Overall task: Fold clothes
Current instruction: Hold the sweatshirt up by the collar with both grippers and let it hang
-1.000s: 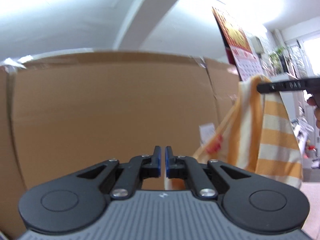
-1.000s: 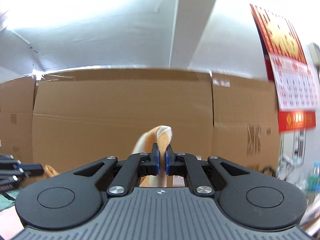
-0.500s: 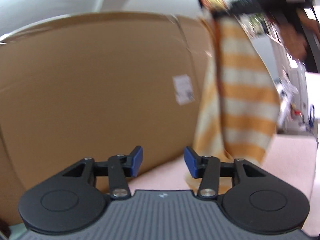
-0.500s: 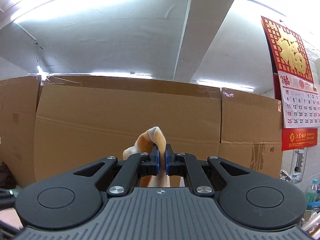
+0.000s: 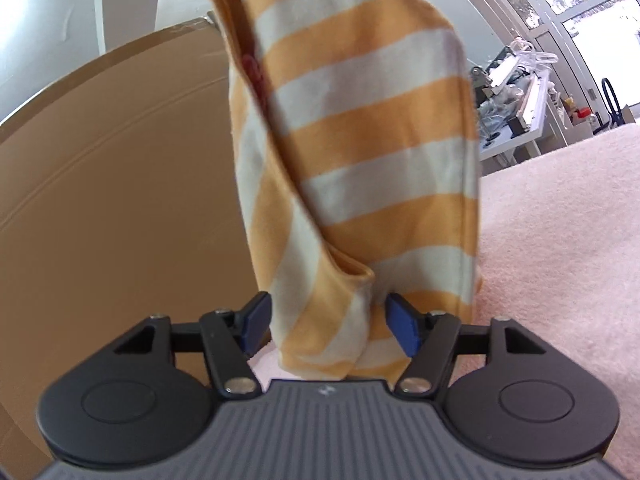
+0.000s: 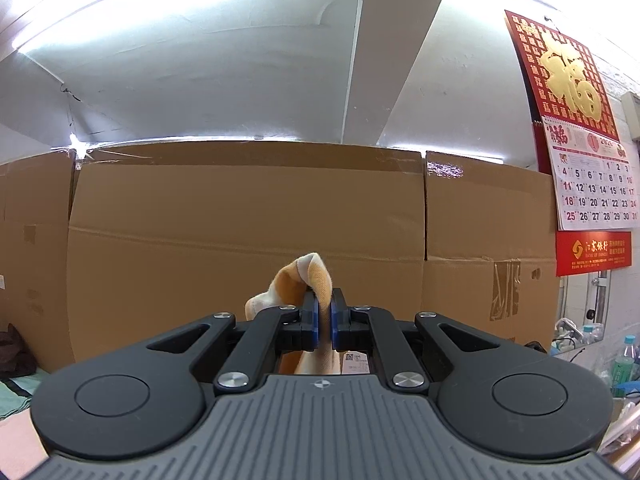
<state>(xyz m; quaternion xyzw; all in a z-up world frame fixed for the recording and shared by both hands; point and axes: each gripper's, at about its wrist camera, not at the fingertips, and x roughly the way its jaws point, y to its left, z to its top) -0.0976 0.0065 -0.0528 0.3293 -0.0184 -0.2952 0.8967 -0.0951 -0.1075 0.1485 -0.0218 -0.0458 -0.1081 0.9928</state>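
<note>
In the left wrist view, the left gripper [image 5: 327, 326] fills the bottom of the frame. Its jaws have just been opening and now stand apart, with the lower end of the orange-and-white striped garment [image 5: 360, 128] hanging between the blue pads [image 5: 256, 322], neither visibly pressing on it. The garment drops from the top centre of the frame and blocks the middle of the view. Beneath it, to the lower right, lies a pale pink fuzzy surface [image 5: 560, 220]; a cardboard box [image 5: 120, 200] fills the left, and cluttered shelves [image 5: 516, 108] stand far off at the upper right.

In the right wrist view, the right gripper [image 6: 323, 322] is clamped on a fold of the same garment [image 6: 310, 276], which pokes up above its fingertips. Behind stand large cardboard boxes [image 6: 240, 220], and a red wall calendar [image 6: 580, 140] hangs at the upper right.
</note>
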